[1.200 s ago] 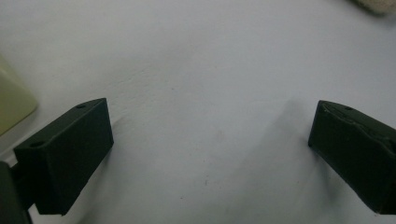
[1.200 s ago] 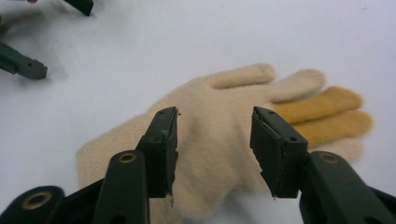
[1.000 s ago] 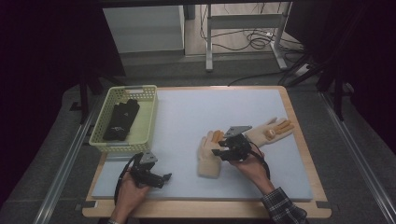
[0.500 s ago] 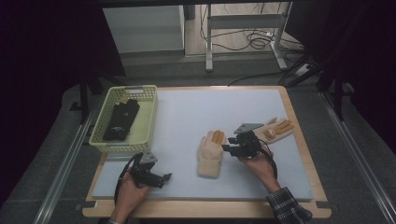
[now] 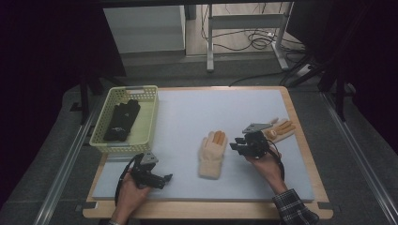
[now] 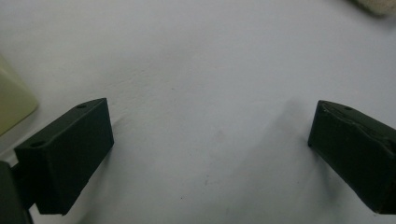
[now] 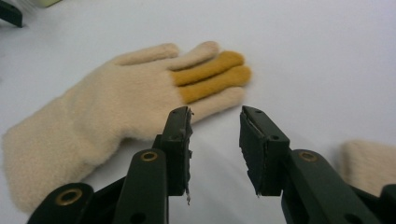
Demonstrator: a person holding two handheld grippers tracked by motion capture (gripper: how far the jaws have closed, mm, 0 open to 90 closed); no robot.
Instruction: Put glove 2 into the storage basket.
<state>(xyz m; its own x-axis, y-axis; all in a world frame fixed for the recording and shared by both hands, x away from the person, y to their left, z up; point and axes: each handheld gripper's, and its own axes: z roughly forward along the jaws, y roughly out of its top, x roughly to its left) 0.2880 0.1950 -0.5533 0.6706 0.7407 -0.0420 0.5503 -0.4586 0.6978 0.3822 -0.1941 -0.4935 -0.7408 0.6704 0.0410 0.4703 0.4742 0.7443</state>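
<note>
We read the work as clearing gloves off the white table mat into the yellow-green basket at far left. A pair of black gloves already lies inside the basket, so that part looks done.

Two cream gloves remain on the mat. One cream glove with orange fingers lies flat near the middle, cuff toward the person, fingers pointing away. The second cream glove lies at the right edge of the mat, partly hidden behind the right gripper.

The right gripper sits between the two cream gloves, just right of the middle one. In the right gripper view its jaws stand apart with nothing between them, tips near that glove's lowest finger but not touching it, as far as we can tell; the glove lies ahead and to the left, and the other glove's edge shows at lower right.

The left gripper rests low at the near left of the mat, well apart from both gloves. In the left gripper view its jaws are spread wide over bare mat, grasping nothing; a corner of the basket shows at left.

Our judgement: roughly halfway. Left to do: grip the middle glove, carry it to the basket, then the same for the right one.
</note>
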